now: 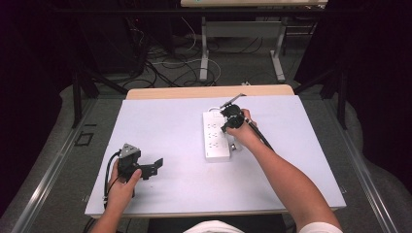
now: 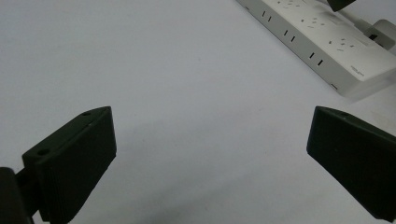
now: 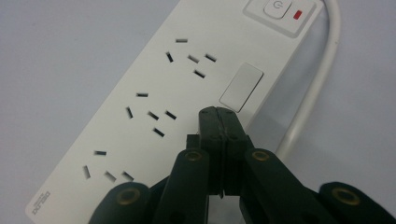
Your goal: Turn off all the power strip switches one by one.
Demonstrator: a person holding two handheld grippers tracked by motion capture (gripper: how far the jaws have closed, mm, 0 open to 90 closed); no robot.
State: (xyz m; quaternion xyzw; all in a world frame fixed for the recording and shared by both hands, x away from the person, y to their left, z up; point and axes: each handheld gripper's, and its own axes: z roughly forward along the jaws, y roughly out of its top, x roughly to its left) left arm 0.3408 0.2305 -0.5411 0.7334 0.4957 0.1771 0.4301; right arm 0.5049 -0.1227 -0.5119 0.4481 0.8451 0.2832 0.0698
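The power strip (image 1: 216, 136) lies flat on the desk (image 1: 160, 121), lengthwise away from the person, its switch (image 3: 274, 8) with a red light (image 3: 297, 15) at the far end and its white cable (image 3: 312, 88) curving off along one side; a small white plug-like piece (image 2: 383, 32) sits just beside it, too small to make out further. The right gripper (image 3: 219, 114) hangs over the strip with its jaws pressed together and nothing between them, the tips just above the strip's face, beside a blank grey panel (image 3: 241, 87) and near the middle set of sockets; whether they touch the plastic I cannot tell. The step looks like a press with the closed tips, probably on the switch or the panel; to do it well, keep the jaws together so they act as one blunt point, bring them squarely over the target, and push straight down rather than at a slant, so the strip does not skid on the smooth desk. The left gripper (image 2: 210, 154) rests near the desk's near left corner, jaws wide apart and empty, well apart from the strip; it could brace the strip's near end if it slides.
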